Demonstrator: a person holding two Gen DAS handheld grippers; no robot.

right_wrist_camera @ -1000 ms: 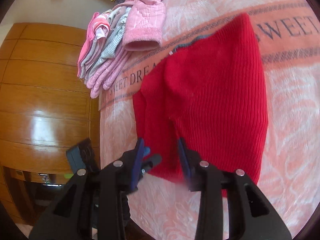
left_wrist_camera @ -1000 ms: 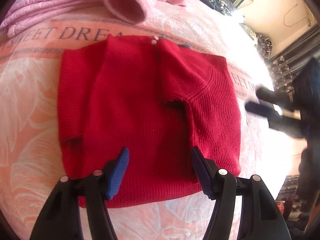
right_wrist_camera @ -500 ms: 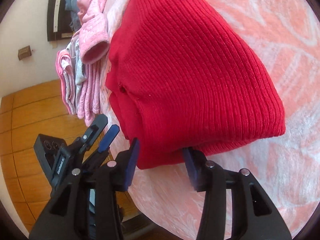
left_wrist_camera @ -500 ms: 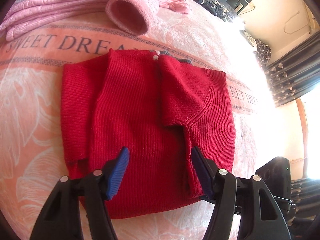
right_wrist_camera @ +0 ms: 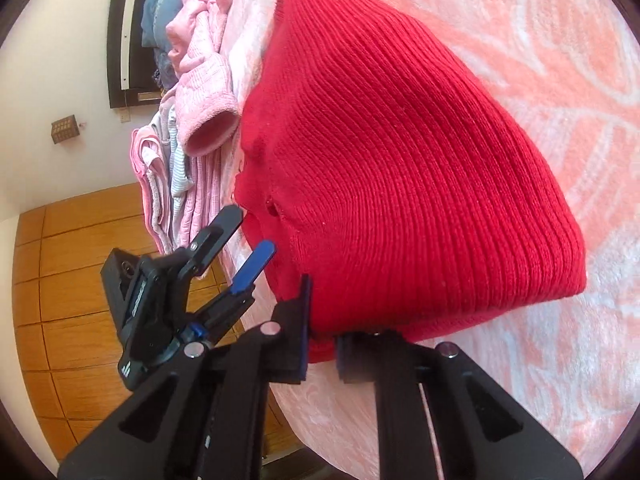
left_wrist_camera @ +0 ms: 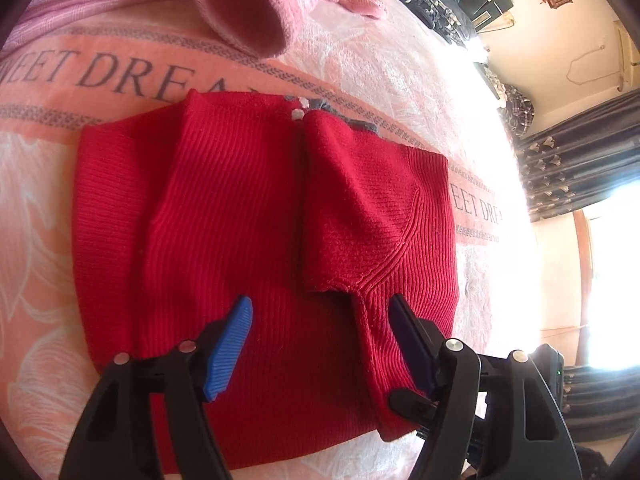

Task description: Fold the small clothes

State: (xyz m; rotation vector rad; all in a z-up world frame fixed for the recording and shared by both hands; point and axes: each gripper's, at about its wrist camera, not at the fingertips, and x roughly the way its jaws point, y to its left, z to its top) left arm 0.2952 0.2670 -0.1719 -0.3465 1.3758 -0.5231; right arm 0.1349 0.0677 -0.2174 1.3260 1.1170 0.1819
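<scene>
Sweater: the red knit sweater [left_wrist_camera: 256,248] lies flat on the bed [left_wrist_camera: 36,208], both sleeves folded in over the body, collar end toward the printed band of the blanket [left_wrist_camera: 120,80].
Right tongs: we have the right tongs [right_wrist_camera: 322,344] closed down on the sweater's near hem corner; the knit fills the narrow gap between the jaws.
Left tongs: the left tongs [left_wrist_camera: 320,320] hang wide open above the hem, nothing between them. From the right wrist view they sit just beside the same edge [right_wrist_camera: 248,248].
Step in hand: we judge a hem-to-collar fold is being set up; one corner is gripped, the other not yet.
Doing it well: take the other hem corner through all layers, so the tucked sleeve [left_wrist_camera: 352,208] comes along. Lift both corners level and lay them at the collar line.
Edges: the hem runs close to the near side of the bed; beyond it we see wooden floor [right_wrist_camera: 60,280].
Open room: bare blanket lies left and right of the sweater. Ahead, a pink cuff [left_wrist_camera: 244,8] and a pile of pink clothes [right_wrist_camera: 192,128] sit near the collar, so we keep the fold short of them.
</scene>
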